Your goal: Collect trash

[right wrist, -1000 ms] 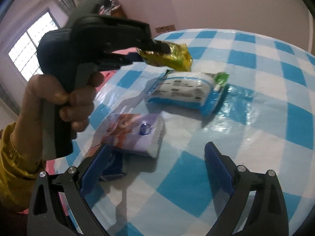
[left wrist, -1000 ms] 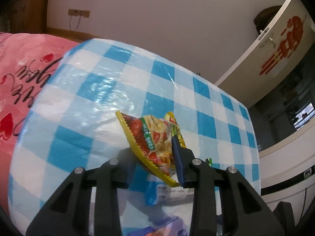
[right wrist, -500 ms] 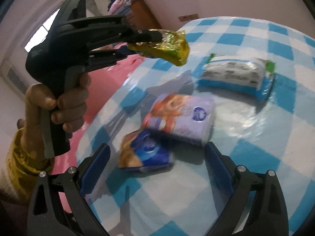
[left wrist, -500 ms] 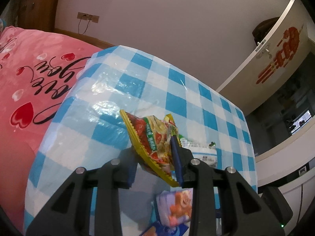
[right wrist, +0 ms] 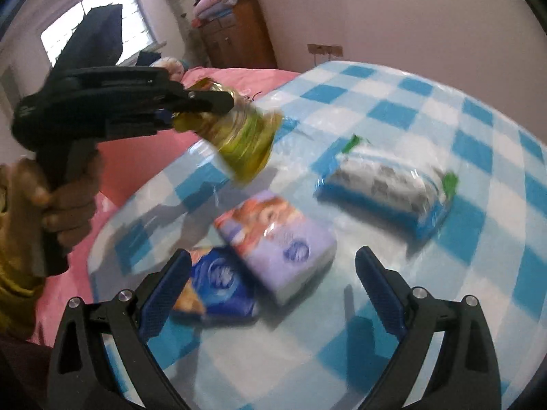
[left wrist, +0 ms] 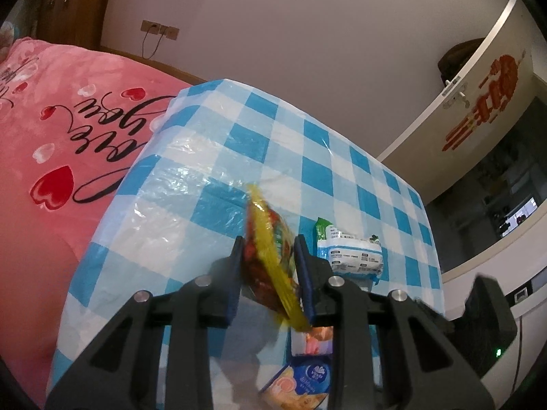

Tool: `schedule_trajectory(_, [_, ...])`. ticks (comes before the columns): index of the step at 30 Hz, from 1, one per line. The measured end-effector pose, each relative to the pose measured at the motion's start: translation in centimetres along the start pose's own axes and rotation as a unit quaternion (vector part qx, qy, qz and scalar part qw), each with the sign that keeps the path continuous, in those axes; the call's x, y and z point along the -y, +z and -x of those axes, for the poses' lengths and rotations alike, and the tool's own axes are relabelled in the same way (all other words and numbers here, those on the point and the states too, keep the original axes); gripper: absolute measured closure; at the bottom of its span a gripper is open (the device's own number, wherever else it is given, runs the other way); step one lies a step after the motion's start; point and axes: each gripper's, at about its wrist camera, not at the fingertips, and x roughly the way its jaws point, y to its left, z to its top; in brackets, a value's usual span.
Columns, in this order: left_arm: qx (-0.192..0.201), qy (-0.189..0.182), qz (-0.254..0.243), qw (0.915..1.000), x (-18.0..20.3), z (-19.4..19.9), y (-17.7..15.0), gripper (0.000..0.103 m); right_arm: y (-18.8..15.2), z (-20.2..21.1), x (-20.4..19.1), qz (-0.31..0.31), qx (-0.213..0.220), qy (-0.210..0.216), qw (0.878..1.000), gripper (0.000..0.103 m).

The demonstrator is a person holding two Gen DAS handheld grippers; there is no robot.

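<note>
My left gripper (left wrist: 268,249) is shut on a yellow and red snack wrapper (left wrist: 270,259) and holds it in the air above the table's left edge; the wrapper also shows in the right wrist view (right wrist: 244,143), blurred. My right gripper (right wrist: 273,266) is open and empty, low over a purple tissue pack (right wrist: 277,239) and a dark blue tissue pack (right wrist: 215,283). A white and blue wet-wipes pack (right wrist: 386,188) lies farther right; it also shows in the left wrist view (left wrist: 348,253).
The table has a blue and white checked plastic cloth (left wrist: 212,177). A bed with a pink blanket (left wrist: 61,157) lies along its left side. A white door (left wrist: 478,95) stands behind at the right. A wooden cabinet (right wrist: 236,37) stands in the far corner.
My left gripper has drawn back toward the table's left edge with the wrapper, which has turned edge-on. My right gripper has shifted so the tissue packs lie between its fingers.
</note>
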Motion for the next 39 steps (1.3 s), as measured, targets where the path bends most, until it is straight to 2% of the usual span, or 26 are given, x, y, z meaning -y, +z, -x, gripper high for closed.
schedule_trajectory(6, [-0.01, -0.001, 0.003, 0.9999, -0.8, -0.1, -0.7, 0.076, 1.7, -3.5, 0.7, 0.024, -0.032, 0.003, 0.999, 0.008])
schedule_trajectory(10, [-0.014, 0.008, -0.008, 0.9998, -1.0, -0.4, -1.2, 0.076, 1.4, -3.9, 0.0, 0.042, -0.032, 0.004, 0.999, 0.013])
schedule_trajectory(11, [-0.016, 0.012, -0.014, 0.9997, -0.9, -0.5, -1.4, 0.072, 1.2, -3.7, -0.3, 0.046, -0.031, -0.002, 0.998, 0.019])
schedule_trajectory(12, [-0.018, 0.017, -0.019, 0.9995, -0.9, -0.6, -1.5, 0.058, 1.2, -3.7, -0.5, 0.052, -0.03, -0.011, 0.998, 0.022])
schedule_trajectory(14, [-0.018, 0.025, -0.023, 0.9992, -0.9, -0.8, -1.9, 0.045, 1.2, -3.6, -0.6, 0.054, -0.029, -0.015, 0.998, 0.025])
schedule_trajectory(18, [-0.017, 0.052, -0.044, 0.9975, -0.7, -0.5, -2.5, 0.03, 0.6, -2.7, -0.6, 0.042, -0.024, -0.019, 0.999, 0.032])
schedule_trajectory(21, [-0.014, 0.069, -0.043, 0.9966, -0.9, 0.3, -2.9, 0.027, 0.0, -2.0, -0.2, 0.024, -0.016, -0.023, 0.999, 0.036])
schedule_trajectory(25, [0.011, 0.102, -0.03, 0.9942, -1.4, 2.2, -3.4, 0.027, -1.2, -0.8, 0.5, -0.007, -0.001, -0.042, 0.999, 0.037])
schedule_trajectory(27, [0.004, 0.115, -0.021, 0.9931, -1.5, 2.6, -3.8, 0.027, -1.8, -0.1, 1.0, -0.023, 0.005, -0.056, 0.998, 0.037])
schedule_trajectory(32, [-0.017, 0.111, -0.005, 0.9936, -0.6, 2.8, -5.8, 0.027, -3.4, 1.6, 1.4, -0.039, 0.016, -0.1, 0.994, 0.037])
schedule_trajectory(34, [-0.025, 0.103, 0.002, 0.9943, 0.0, 2.1, -6.3, 0.027, -3.9, 2.0, 1.6, -0.047, 0.018, -0.105, 0.993, 0.037])
schedule_trajectory(39, [-0.038, 0.134, 0.013, 0.9902, 1.0, -0.4, -6.2, 0.028, -4.4, 2.6, 2.1, -0.062, 0.022, -0.111, 0.992, 0.037])
